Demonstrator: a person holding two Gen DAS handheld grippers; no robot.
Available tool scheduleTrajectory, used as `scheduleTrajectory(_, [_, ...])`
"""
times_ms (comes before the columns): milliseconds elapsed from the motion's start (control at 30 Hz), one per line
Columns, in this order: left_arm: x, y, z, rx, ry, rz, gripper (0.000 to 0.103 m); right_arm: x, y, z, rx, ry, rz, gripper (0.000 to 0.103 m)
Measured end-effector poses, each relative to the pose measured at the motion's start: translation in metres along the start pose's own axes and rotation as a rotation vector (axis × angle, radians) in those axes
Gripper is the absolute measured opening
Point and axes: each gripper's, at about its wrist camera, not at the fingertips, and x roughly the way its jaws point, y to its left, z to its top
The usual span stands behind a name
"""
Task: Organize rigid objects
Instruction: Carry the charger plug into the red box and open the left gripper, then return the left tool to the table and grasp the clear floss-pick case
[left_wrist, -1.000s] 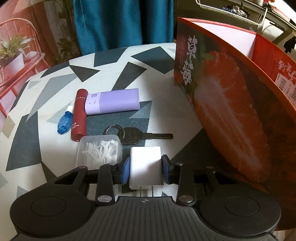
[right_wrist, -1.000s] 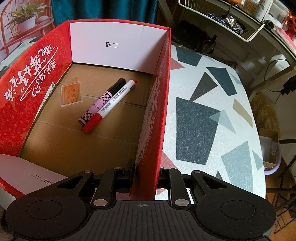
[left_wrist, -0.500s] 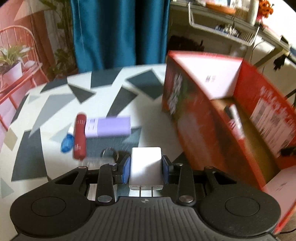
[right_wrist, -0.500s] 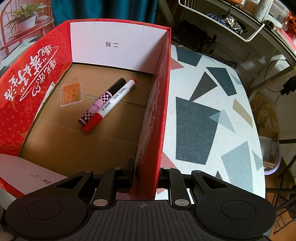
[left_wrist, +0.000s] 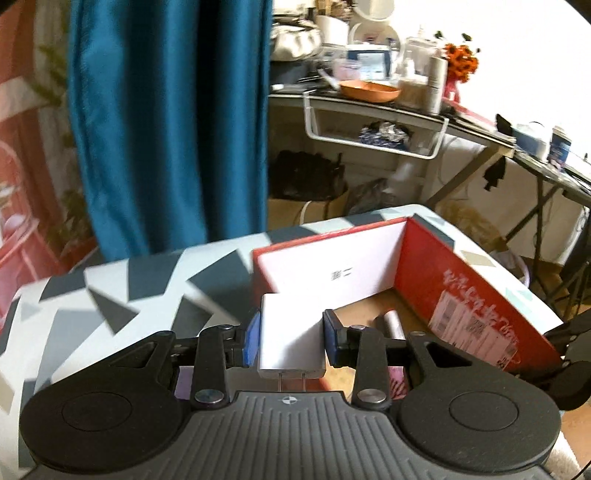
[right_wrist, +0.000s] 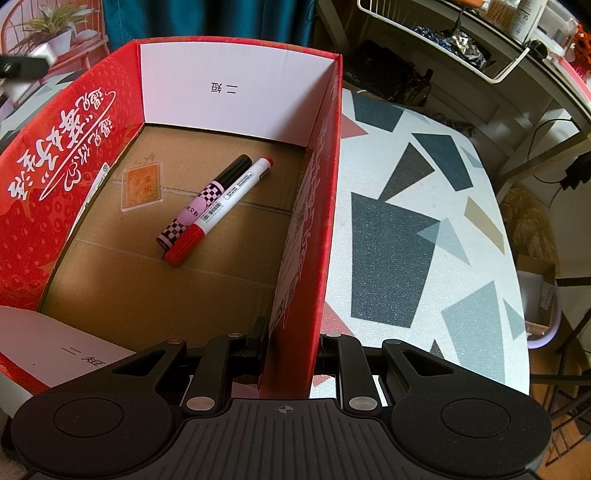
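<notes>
My left gripper (left_wrist: 291, 338) is clamped on the white charger (left_wrist: 291, 336), blue pads against its two side faces, prongs pointing back toward me. The red box (left_wrist: 476, 295) lies ahead and to the right of it; I judge the charger sits over the box's near-left corner, so the drop turns on carrying it further right, inward. My right gripper (right_wrist: 291, 345) pinches the box's right wall (right_wrist: 314, 229), steadying it, so the left does the placing. Only the right wrist view shows the box floor: two markers (right_wrist: 214, 210) lying diagonally and a small orange card (right_wrist: 142, 188), with bare cardboard nearer me.
</notes>
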Motion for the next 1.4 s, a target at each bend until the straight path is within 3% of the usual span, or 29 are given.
scheduleTrajectory(233, [0.028,-0.023,0.008,0.075,0.004,-0.019,0.037,0.0,0.0,0.0,-0.001,0.002,0.004,0.018])
scheduleTrajectory(633, [0.053,-0.025,0.006,0.157,0.033,-0.027,0.037,0.0,0.0,0.0,-0.002,0.004,0.007,0.018])
scheduleTrajectory(1067, [0.052,-0.009,0.012,0.078,0.012,-0.01,0.037,0.001,0.0,0.001,0.0,0.004,0.007,0.018])
scheduleTrajectory(1400, [0.013,0.025,0.007,0.028,-0.002,0.035,0.044,0.001,-0.001,0.0,0.002,0.003,0.007,0.018])
